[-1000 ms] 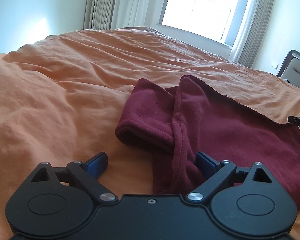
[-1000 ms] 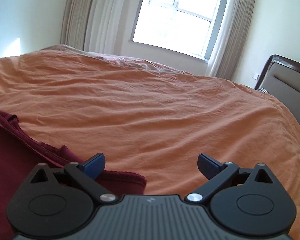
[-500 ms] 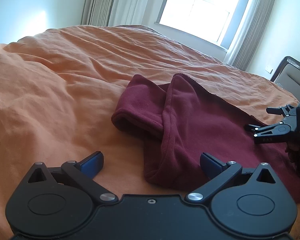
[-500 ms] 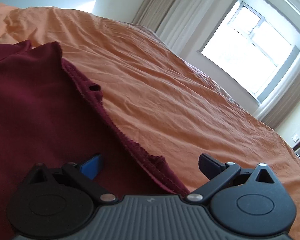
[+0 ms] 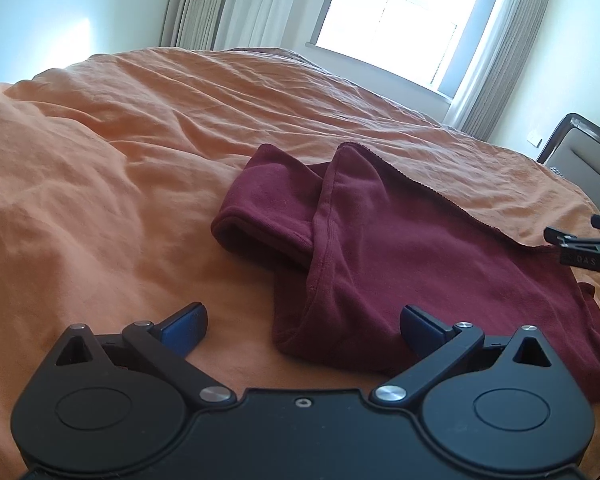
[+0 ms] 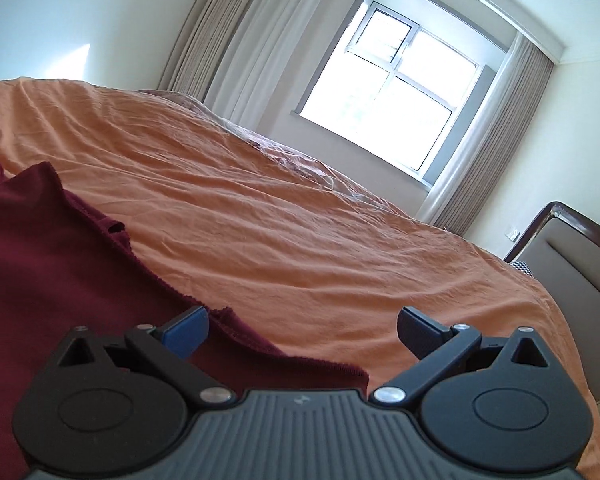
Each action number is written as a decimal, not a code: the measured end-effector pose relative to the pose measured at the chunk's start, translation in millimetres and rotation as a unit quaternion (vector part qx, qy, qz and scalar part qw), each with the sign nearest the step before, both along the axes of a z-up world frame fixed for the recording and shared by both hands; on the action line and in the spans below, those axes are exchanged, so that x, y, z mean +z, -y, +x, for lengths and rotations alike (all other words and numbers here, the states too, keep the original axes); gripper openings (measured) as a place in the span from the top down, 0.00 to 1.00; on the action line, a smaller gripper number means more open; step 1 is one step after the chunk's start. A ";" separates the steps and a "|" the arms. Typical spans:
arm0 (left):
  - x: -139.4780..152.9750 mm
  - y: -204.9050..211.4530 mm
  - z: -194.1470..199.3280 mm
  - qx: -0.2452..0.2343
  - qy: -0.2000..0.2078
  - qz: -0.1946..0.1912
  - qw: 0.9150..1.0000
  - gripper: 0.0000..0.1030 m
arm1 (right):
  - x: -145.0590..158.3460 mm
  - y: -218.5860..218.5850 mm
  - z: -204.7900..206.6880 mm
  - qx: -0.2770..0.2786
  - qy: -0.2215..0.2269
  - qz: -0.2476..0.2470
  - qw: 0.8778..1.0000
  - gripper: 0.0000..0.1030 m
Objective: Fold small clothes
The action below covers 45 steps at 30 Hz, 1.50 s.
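The maroon garment (image 5: 400, 248) lies half-folded on the orange bed (image 5: 100, 184). The left gripper (image 5: 302, 326) has just spread its jaws wide over the near hem; the right gripper (image 6: 302, 326) gapes empty above its far edge.

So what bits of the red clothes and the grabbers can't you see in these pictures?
- Left wrist view: the maroon garment has its near edge behind the left gripper and its body.
- Left wrist view: the right gripper is cut off by the picture's right edge.
- Right wrist view: the garment runs off the left edge and under the right gripper.
- Neither view shows what kind of garment it is.
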<state>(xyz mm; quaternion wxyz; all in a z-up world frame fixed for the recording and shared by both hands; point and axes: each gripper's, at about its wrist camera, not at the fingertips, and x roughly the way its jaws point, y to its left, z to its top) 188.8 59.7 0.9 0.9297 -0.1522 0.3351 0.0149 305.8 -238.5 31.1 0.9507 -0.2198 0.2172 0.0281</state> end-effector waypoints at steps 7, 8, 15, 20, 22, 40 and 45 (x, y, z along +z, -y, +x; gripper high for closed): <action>1.7 3.7 -7.7 -0.006 0.004 -0.019 1.000 0.01 | -29.5 -23.7 -90.6 -0.008 0.027 0.050 0.998 0.00; 1.9 2.6 -8.8 -0.008 0.004 -0.024 1.000 0.01 | -31.8 -28.3 -98.5 -0.011 0.033 0.053 0.998 0.00; 4.0 -1.0 -17.8 -0.004 0.007 -0.040 0.999 0.01 | -41.2 -67.4 -116.3 0.002 0.047 0.032 0.998 0.00; 4.5 0.7 -21.2 -0.002 0.004 -0.037 0.999 0.01 | -53.4 -82.8 -107.9 0.001 0.052 0.011 0.999 0.00; 5.3 1.0 -20.8 -0.003 0.002 -0.034 0.999 0.01 | -58.6 -83.2 -106.4 -0.001 0.052 0.007 0.999 0.00; 2.4 2.9 -18.5 -0.003 -0.005 -0.028 1.000 0.01 | -91.5 -84.4 -114.6 -0.007 0.069 -0.003 0.998 0.00; 2.1 3.2 -18.0 -0.003 -0.006 -0.026 1.000 0.01 | -92.5 -85.6 -114.4 -0.008 0.074 -0.007 0.997 0.00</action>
